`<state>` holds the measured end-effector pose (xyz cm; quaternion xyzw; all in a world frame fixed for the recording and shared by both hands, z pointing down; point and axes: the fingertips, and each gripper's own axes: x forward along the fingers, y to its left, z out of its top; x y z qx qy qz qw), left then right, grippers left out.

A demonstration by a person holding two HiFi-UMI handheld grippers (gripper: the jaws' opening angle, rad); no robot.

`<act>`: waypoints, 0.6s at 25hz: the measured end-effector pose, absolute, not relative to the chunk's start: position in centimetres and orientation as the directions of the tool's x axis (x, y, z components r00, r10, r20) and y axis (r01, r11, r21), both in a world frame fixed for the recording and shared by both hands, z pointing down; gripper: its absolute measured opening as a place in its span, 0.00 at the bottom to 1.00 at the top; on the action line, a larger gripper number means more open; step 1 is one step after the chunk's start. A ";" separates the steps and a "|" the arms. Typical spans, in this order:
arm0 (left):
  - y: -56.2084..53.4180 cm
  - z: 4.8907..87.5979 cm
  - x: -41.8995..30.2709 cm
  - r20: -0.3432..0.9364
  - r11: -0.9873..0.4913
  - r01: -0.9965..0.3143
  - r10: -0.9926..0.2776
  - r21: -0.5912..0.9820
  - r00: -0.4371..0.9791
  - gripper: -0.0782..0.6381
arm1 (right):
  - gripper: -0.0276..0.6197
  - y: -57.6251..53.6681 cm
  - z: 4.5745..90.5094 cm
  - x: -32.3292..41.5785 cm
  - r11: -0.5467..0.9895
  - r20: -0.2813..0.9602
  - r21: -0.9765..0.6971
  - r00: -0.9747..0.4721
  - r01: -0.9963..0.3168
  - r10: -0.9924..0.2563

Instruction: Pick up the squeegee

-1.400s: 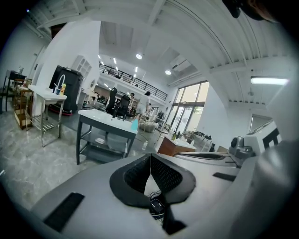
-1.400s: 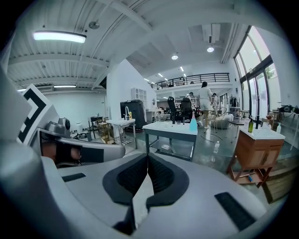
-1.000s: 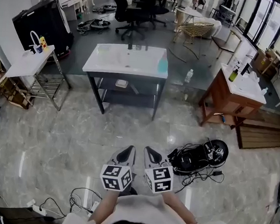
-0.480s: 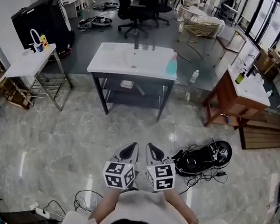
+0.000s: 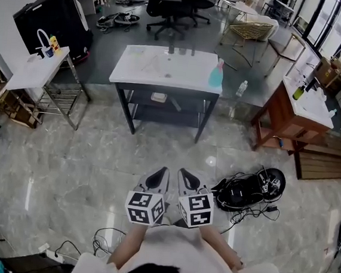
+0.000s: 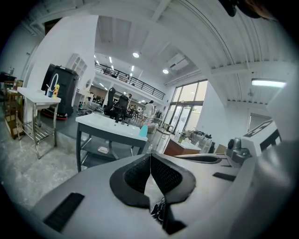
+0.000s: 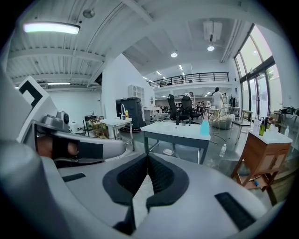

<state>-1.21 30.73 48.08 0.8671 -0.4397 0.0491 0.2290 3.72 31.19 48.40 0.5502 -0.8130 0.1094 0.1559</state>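
Risk of reaching the table (image 5: 135,69) with jaws clenched and knocking the bottle (image 5: 216,76) or shoving the squeegee, too small to pick out from here, probably on that top, well ahead. Could also snag cables (image 5: 242,197) on the floor. Holding left gripper (image 5: 161,173) and right gripper (image 5: 183,175) side by side, tilted slightly down, both clenched on nothing.

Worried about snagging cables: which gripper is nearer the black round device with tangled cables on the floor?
Right. The right gripper is just left of the black round device with tangled cables, not touching it; the left gripper sits beyond the right one, farther left.
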 end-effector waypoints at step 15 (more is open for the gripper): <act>29.4 48.8 -2.5 0.322 -0.469 -0.812 -0.754 0.348 0.573 0.15 | 0.09 29.9 48.7 3.1 0.393 0.367 -0.011 -0.369 -0.920 -0.854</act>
